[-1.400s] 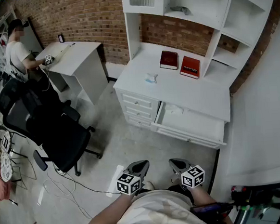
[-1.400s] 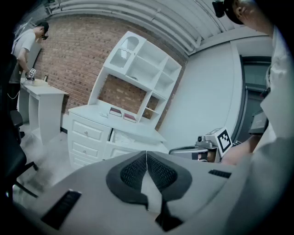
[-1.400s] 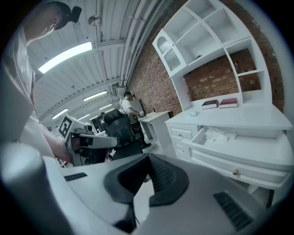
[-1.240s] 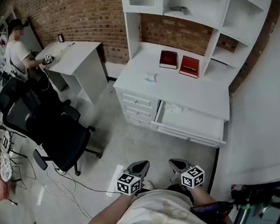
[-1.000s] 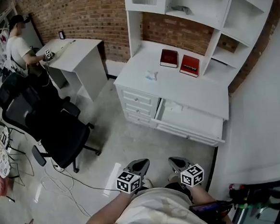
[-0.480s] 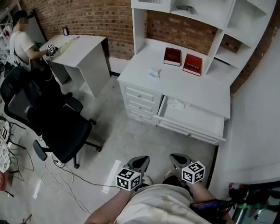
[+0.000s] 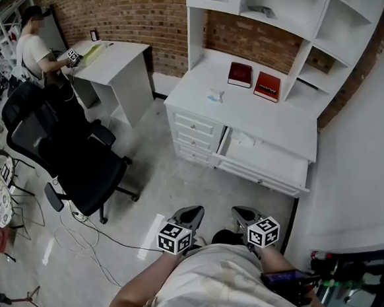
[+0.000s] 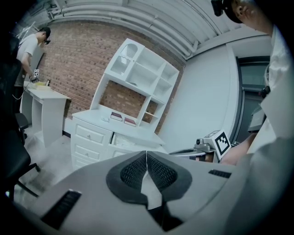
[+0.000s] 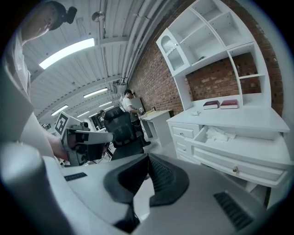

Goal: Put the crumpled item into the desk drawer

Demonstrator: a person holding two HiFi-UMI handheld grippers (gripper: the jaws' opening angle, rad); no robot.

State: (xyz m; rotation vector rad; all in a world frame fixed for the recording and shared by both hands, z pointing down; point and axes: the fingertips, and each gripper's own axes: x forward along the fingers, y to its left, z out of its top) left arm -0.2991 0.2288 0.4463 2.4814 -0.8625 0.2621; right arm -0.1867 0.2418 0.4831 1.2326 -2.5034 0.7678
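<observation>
- While both tools hang at 6 o'clock in the head view, the left gripper (image 7: 188, 216) has its jaws pressed together with nothing between them, and the right gripper (image 7: 243, 215) is likewise closed and empty.
- Both stand above pale grey floor (image 7: 161, 185), well apart from the furniture.
- At 1 o'clock the white desk (image 7: 269, 120) has its drawer (image 7: 267, 165) pulled out; a crumpled white item (image 7: 242, 139) lies in the drawer's far left corner.
- A small pale scrap (image 7: 215, 96) rests on the desk top at 12 o'clock, near two red books (image 7: 240, 74).
- White shelves (image 7: 287, 16) rise behind the desk against a brick wall (image 7: 135, 21).
- At 10 o'clock is a black office chair (image 7: 73, 159), with loose cables (image 7: 86, 240) on the floor beside it.
- Farther off at 11 o'clock, a person (image 7: 35, 49) stands at a second white table (image 7: 115, 59).
</observation>
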